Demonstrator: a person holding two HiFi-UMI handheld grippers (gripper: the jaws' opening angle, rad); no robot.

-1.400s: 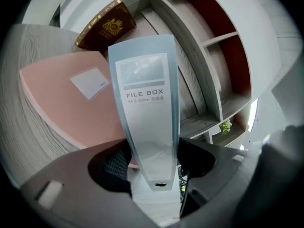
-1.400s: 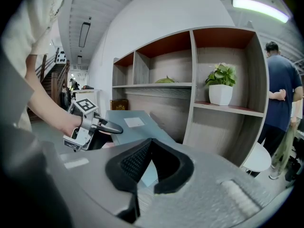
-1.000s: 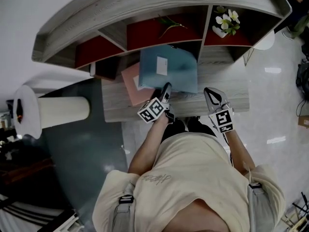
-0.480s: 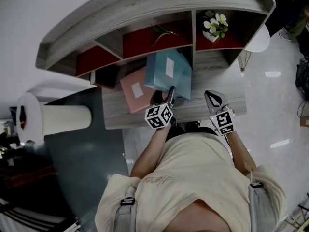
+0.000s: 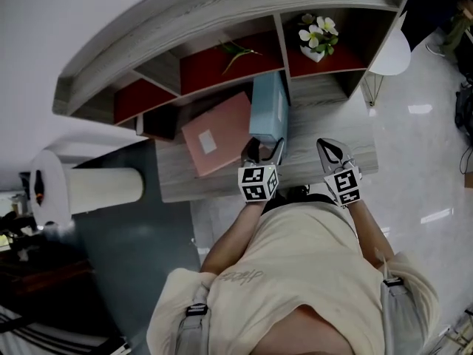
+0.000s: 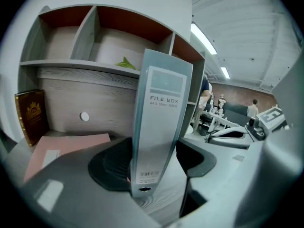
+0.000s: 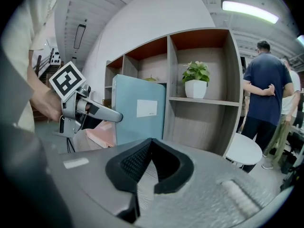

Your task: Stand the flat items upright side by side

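Head view: blue file box (image 5: 269, 109) upright, spine toward left gripper (image 5: 264, 149).

An office, open-plan by the look of it. A wood-grain desk (image 5: 325, 161) carries a shelf unit (image 5: 222, 6) of open cubbies along its back edge, with a potted plant (image 7: 197, 80) in one. On the desk are a box printed "FILE BOX" (image 6: 159, 122) and a pink folder (image 5: 214, 135). Strip lights (image 7: 249, 9) run along the ceiling, the floor (image 5: 421, 146) is glossy, and people (image 7: 263, 89) stand near a round white table (image 7: 249, 151).
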